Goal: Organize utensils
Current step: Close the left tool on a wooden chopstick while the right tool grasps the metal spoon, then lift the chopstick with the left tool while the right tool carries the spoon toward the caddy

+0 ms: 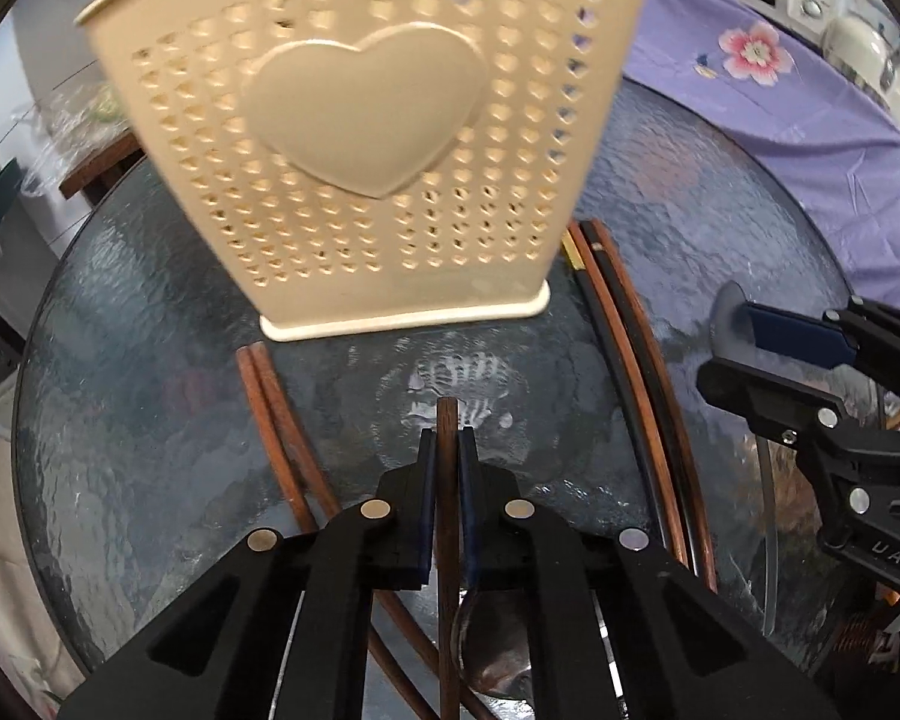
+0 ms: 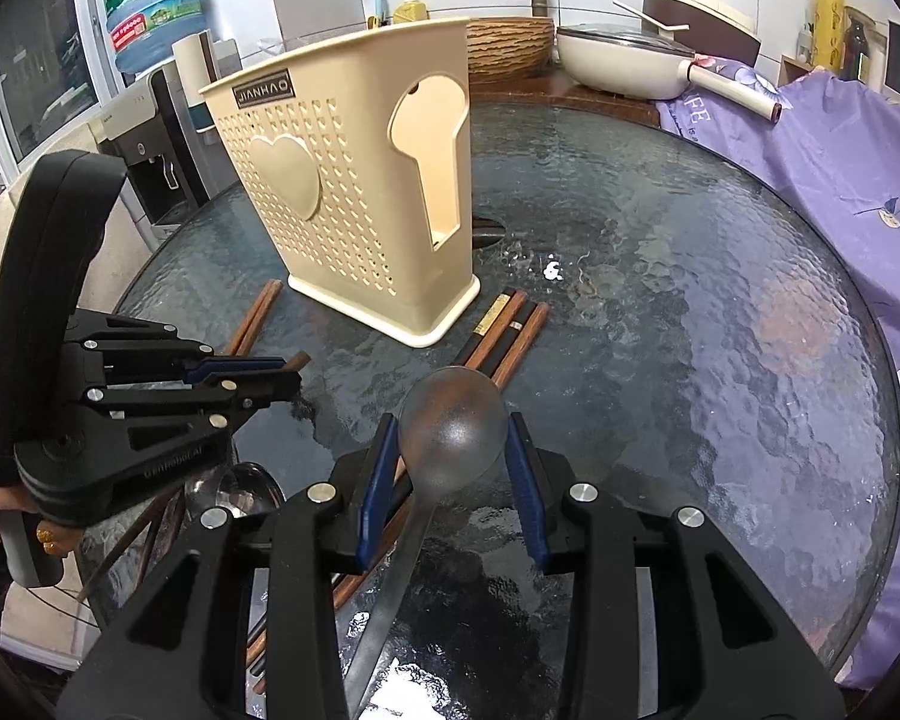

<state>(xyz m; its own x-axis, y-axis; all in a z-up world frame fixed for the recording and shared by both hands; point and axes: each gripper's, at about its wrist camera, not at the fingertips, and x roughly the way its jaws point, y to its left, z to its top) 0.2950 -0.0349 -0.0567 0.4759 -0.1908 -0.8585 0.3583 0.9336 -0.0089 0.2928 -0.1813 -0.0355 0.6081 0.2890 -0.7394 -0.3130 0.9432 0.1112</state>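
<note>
A cream perforated utensil holder (image 1: 366, 138) with a heart stands on the round glass table (image 1: 138, 324); it also shows in the right wrist view (image 2: 354, 204). My left gripper (image 1: 448, 438) is shut on a brown chopstick (image 1: 447, 414), held above the table in front of the holder. My right gripper (image 2: 453, 426) is shut on the bowl of a metal spoon (image 2: 453, 420), right of the holder. Two brown chopsticks (image 1: 270, 408) lie left of the holder's base. Several chopsticks (image 1: 624, 324) lie at its right, also seen in the right wrist view (image 2: 504, 330).
A second spoon (image 2: 240, 492) lies under the left gripper (image 2: 252, 378). A purple flowered cloth (image 2: 858, 168) covers the right side. A cream pan (image 2: 624, 60), a woven basket (image 2: 510, 42) and a water dispenser (image 2: 156, 138) stand behind the table.
</note>
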